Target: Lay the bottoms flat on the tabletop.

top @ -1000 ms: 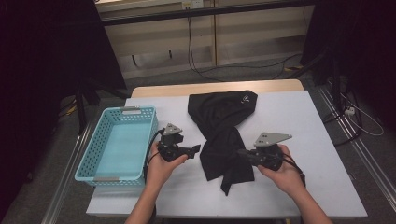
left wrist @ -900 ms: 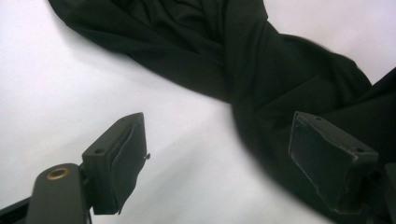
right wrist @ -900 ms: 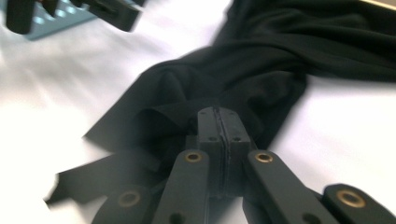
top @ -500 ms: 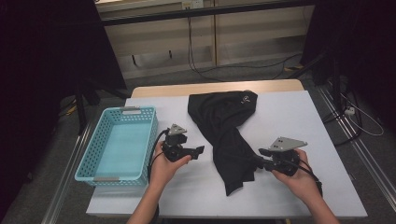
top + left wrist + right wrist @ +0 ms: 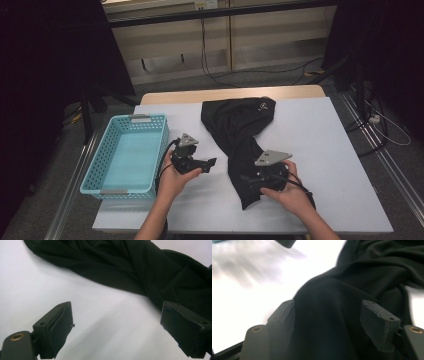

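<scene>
A black garment [image 5: 239, 119] lies crumpled on the white table [image 5: 320, 135], a narrower part trailing toward the near edge. My left gripper [image 5: 209, 162] is just left of that part and points at it. In the left gripper view its jaws [image 5: 116, 315] have just been opening. They stand apart over bare table with nothing between them, and the garment [image 5: 150, 270] lies just beyond. My right gripper [image 5: 248, 179] is over the garment's near end. Its jaws [image 5: 328, 312] have just been opening and stand apart, with black cloth [image 5: 372, 272] lying between them, not pinched.
An empty light-blue mesh basket [image 5: 95, 172] stands at the table's left edge, close to my left hand. The near table edge runs just under both forearms. Beyond the far edge are a floor with cables and dark stands on either side.
My right gripper first dragged the garment's near end to the right, then let go and came back left over the cloth with its jaws apart. The left hand has stayed put.
</scene>
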A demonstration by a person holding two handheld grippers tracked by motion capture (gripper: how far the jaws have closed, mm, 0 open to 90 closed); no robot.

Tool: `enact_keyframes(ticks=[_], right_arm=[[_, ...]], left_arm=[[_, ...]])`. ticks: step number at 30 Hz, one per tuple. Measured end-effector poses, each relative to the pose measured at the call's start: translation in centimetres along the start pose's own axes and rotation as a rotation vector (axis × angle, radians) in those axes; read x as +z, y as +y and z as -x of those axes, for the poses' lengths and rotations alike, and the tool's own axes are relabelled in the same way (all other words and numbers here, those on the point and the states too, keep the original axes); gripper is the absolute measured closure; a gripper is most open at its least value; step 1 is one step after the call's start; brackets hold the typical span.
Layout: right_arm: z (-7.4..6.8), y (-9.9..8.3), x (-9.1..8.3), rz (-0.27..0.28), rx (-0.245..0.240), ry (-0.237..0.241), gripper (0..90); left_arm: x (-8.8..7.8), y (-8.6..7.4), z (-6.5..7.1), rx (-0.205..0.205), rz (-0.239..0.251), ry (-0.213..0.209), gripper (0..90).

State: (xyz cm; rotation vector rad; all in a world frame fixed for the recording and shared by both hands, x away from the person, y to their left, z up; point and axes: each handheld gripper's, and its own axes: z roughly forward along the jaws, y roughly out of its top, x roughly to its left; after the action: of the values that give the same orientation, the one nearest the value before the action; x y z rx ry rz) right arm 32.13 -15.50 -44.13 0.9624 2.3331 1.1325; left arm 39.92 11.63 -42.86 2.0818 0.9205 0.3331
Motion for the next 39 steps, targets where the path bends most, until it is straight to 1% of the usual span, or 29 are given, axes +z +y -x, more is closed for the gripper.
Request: enact_keyframes(ticks=[1,2,3,4,5,6,9,11,14,15,16,17,18,21,22,24,25,26,27,29,30,31,32,34,35,36,37,38,39], right_arm=[[0.0,0.0,0.0,0.0,0.0,0.0,28.2],[-0.3,0.1,0.3,-0.004,-0.012,-0.001,27.2],[-0.6,0.2,0.5,-0.003,-0.016,-0.004,24.6],[-0.8,0.4,0.7,0.002,-0.012,-0.001,23.1],[-1.3,0.6,1.0,0.004,-0.029,0.012,24.1],[-1.6,0.7,1.1,0.002,-0.036,0.012,24.0],[-2.0,0.9,1.3,0.004,-0.045,0.017,24.2],[-2.6,1.0,1.6,0.002,-0.056,0.026,27.2],[-3.2,1.1,2.1,-0.014,-0.064,0.042,36.8],[-3.2,1.1,2.1,-0.014,-0.064,0.042,36.8],[-3.7,1.1,2.4,-0.021,-0.076,0.053,41.9],[-3.7,1.1,2.4,-0.021,-0.076,0.053,41.9],[-4.1,1.2,2.9,-0.039,-0.091,0.077,46.2],[-4.8,1.1,3.9,-0.08,-0.106,0.079,47.9],[-4.9,1.1,4.3,-0.092,-0.111,0.083,48.9],[-4.9,1.2,4.5,-0.086,-0.078,0.086,55.3],[-4.9,1.2,4.5,-0.086,-0.078,0.086,55.3],[-4.8,1.2,4.7,-0.083,-0.053,0.099,61.8],[-4.8,1.2,4.7,-0.083,-0.053,0.099,61.8],[-4.8,1.2,4.7,-0.084,-0.055,0.116,70.0],[-4.7,1.2,4.7,-0.083,-0.052,0.121,71.2],[-4.6,1.2,4.8,-0.082,-0.037,0.13,74.8],[-4.6,1.2,4.8,-0.082,-0.037,0.13,74.8],[-4.4,1.3,4.7,-0.086,-0.035,0.135,79.6],[-4.2,1.4,4.6,-0.088,-0.038,0.125,82.6],[-4.2,2.0,4.1,-0.062,-0.049,0.08,81.9],[-4.2,2.0,4.1,-0.062,-0.049,0.08,80.3],[-4.2,2.4,4.3,-0.072,-0.054,0.044,78.2],[-4.2,2.4,4.3,-0.072,-0.054,0.044,78.2]], left_arm=[[0.0,0.0,0.0,0.0,0.0,0.0,10.3],[-0.1,0.0,-0.2,0.002,-0.009,-0.015,10.3],[-0.2,-0.1,-0.3,0.004,-0.01,-0.01,10.0],[-0.2,-0.1,-0.3,-0.008,-0.008,-0.016,9.3],[-0.3,-0.2,-0.4,-0.012,-0.007,-0.015,9.3],[-0.3,-0.3,-0.4,-0.005,-0.012,-0.012,9.2],[-0.5,-0.3,-0.5,0.008,-0.017,-0.009,9.1],[-0.5,-0.3,-0.4,0.002,-0.013,-0.003,8.9],[-0.4,-0.3,-0.3,0.017,-0.028,-0.007,9.0],[-0.4,-0.3,-0.3,0.017,-0.028,-0.007,8.9],[-0.5,-0.3,-0.5,0.014,-0.031,-0.009,8.9],[-0.5,-0.3,-0.5,0.014,-0.031,-0.009,8.9],[-0.4,-0.2,-0.6,0.002,-0.018,-0.006,8.8],[-0.4,-0.2,-0.7,-0.003,-0.021,-0.006,8.4],[-0.4,-0.4,-0.7,-0.012,-0.02,-0.005,8.3],[-0.4,-0.5,-0.7,-0.012,-0.027,-0.012,8.3],[-0.4,-0.5,-0.7,-0.012,-0.027,-0.012,8.3],[-0.3,-0.6,-0.8,-0.019,-0.025,-0.007,8.3],[-0.3,-0.6,-0.8,-0.019,-0.025,-0.007,8.3],[-0.3,-0.5,-1.0,-0.015,-0.023,-0.005,8.3],[-0.4,-0.5,-1.0,-0.016,-0.024,-0.005,8.3],[-0.5,-0.4,-1.1,-0.013,-0.019,-0.002,8.3],[-0.5,-0.4,-1.1,-0.013,-0.019,-0.002,8.2],[-0.6,-0.4,-1.0,-0.008,-0.018,0.004,8.3],[-0.7,-0.4,-0.9,-0.017,-0.012,-0.002,8.3],[-0.9,-0.2,-0.9,-0.016,-0.006,0.001,8.3],[-1.0,-0.1,-0.9,-0.011,0.0,0.003,8.3],[-1.3,0.0,-0.9,0.001,0.001,0.01,8.3],[-1.3,0.0,-0.9,0.001,0.001,0.01,8.2]])
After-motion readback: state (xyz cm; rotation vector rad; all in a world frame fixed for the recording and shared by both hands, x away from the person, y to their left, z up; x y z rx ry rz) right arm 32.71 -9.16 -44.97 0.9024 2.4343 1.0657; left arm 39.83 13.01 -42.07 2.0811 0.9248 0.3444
